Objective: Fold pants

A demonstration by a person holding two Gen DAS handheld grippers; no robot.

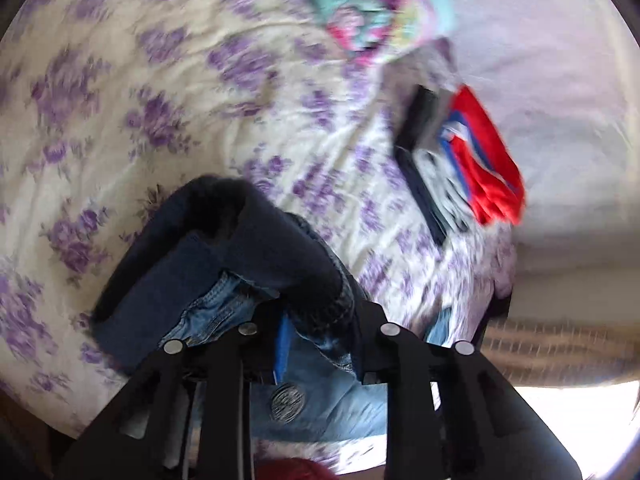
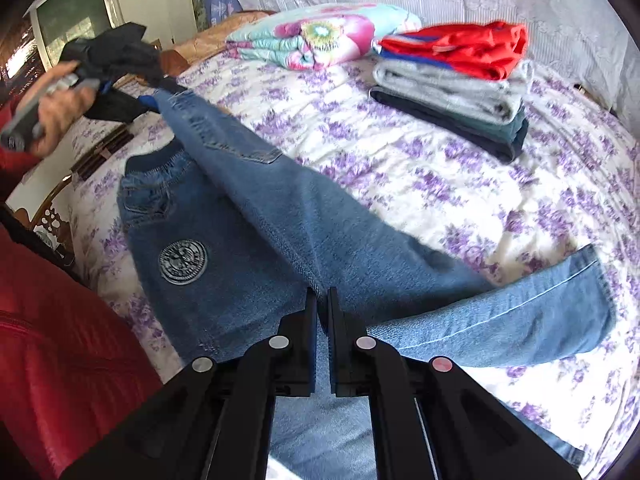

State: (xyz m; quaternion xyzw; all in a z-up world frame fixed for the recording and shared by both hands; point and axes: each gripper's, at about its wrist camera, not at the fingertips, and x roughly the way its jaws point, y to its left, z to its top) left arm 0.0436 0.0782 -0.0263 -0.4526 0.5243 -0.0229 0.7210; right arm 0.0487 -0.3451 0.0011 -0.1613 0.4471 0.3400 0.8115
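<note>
On my left, my left gripper [image 2: 150,98] has its fingers clamped on the dark navy waistband of the blue jeans [image 2: 280,216], lifting that corner off the bed [image 2: 460,184]. The jeans stretch across the purple-flowered bedspread, a round patch [image 2: 183,261] near the waist. At centre, my right gripper [image 2: 322,300] pinches the denim at the crotch, fingers nearly touching. One leg runs rightward, flat on the bed. Further back sit a folded floral blanket [image 2: 320,36] and, to its right, a stack of folded clothes [image 2: 456,80], red on top.
</note>
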